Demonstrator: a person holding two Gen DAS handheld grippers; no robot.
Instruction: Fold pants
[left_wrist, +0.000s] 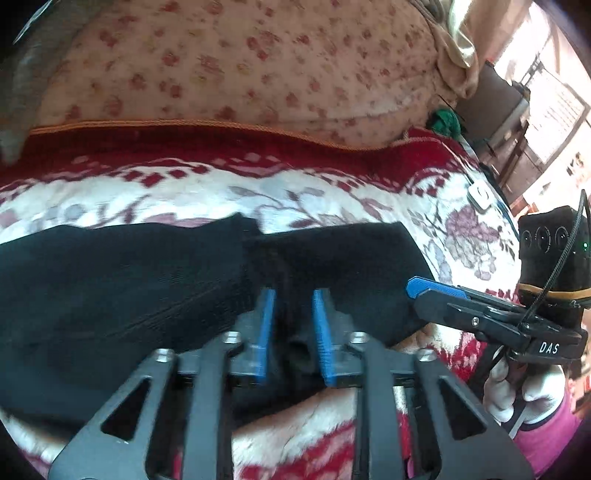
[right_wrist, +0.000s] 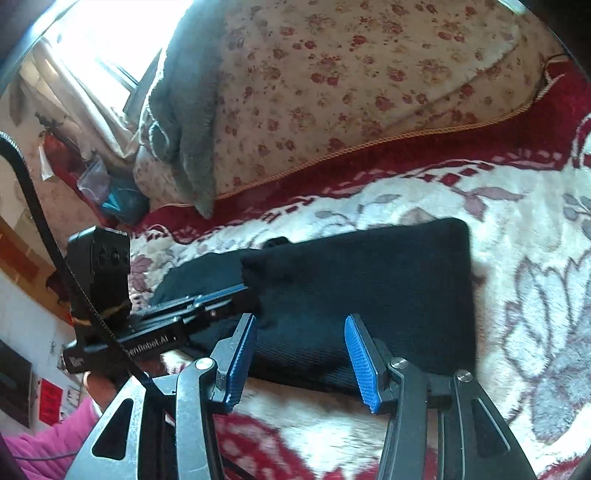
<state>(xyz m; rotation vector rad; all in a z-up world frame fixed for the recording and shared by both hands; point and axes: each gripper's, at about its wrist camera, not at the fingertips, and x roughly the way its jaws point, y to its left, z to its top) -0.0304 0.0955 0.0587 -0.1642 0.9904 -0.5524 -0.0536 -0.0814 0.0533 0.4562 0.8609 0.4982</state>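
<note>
**Smooth the fold before moving on**

Your left tool (left_wrist: 293, 314) stands part spread, pinching nothing; your right tool (right_wrist: 301, 354) is spread and empty. The pants (right_wrist: 369, 288) lie folded on the bed (right_wrist: 517, 206). Press edges flat, corners aligned.

- A red and cream floral blanket (right_wrist: 424, 206) covers the bed
- A pale quilt with small red flowers (right_wrist: 351, 85) is heaped behind it
- A grey towel (right_wrist: 184, 122) hangs over the quilt's end
- Bright daylight pours through a window (right_wrist: 110, 37) with a pale curtain (right_wrist: 70, 96)
</note>
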